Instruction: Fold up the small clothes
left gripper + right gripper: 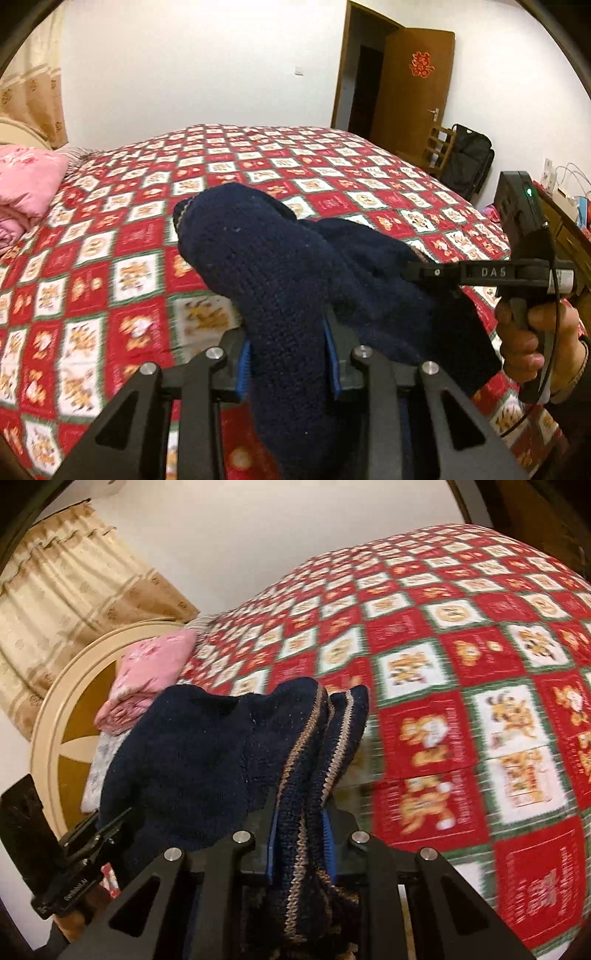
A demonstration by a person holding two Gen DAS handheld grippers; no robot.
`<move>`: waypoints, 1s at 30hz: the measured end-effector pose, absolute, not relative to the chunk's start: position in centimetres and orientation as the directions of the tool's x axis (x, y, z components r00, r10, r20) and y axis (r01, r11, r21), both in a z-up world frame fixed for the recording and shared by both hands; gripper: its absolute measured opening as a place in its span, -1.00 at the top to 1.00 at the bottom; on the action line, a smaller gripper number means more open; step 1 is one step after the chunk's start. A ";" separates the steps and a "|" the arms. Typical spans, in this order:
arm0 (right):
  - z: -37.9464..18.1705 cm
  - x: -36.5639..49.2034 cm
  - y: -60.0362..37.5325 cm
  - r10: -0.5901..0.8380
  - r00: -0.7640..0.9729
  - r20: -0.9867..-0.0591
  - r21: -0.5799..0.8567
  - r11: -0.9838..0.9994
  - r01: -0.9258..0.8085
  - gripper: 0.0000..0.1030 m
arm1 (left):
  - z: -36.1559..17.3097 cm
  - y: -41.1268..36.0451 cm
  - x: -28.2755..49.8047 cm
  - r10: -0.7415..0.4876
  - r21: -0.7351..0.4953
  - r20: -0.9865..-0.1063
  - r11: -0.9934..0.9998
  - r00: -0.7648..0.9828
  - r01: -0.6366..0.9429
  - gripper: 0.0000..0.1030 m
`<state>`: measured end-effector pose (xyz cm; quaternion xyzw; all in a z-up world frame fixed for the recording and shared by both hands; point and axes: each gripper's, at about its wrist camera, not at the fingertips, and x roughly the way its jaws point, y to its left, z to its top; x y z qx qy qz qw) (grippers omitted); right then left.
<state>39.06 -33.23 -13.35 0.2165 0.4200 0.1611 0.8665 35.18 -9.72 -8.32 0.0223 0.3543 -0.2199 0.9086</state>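
Navy knit garment (280,266): clamped by left gripper (291,354) and right gripper (301,838), striped hem (325,731) at 12 o'clock, held aloft over quilt (129,258), presumably for folding.

white walls (184,55), open brown door (410,92), perhaps beige curtains (55,602).

The navy garment (280,266) is coarse, matt knitted wool, with tan-striped ribbed edging in the right wrist view. It sits between blue pads (244,369) that look like ribbed rubber, though they are mostly hidden. The left gripper (288,365) is matt black plastic with bright metal pins. Beneath the garment, the quilt (110,258) is printed matt cloth. Behind it, the door (410,99) is smooth brown wood.
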 end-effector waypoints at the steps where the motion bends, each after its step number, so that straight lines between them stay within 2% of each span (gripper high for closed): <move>1: -13.1 38.9 -32.5 0.470 0.593 -0.654 0.512 0.852 -0.109 0.62 | -8.1 -9.1 34.9 -0.383 -0.118 -0.650 0.904 0.656 0.411 0.36; 13: -11.1 38.5 -20.4 0.599 0.519 -0.610 0.544 0.793 -0.275 0.62 | -5.3 0.0 30.3 -0.292 -0.105 -0.614 0.951 0.733 0.292 0.37; 30: -10.9 37.9 -6.4 0.672 0.399 -0.624 0.527 0.739 -0.420 0.62 | -6.1 11.9 25.3 -0.184 -0.150 -0.596 0.982 0.781 0.117 0.37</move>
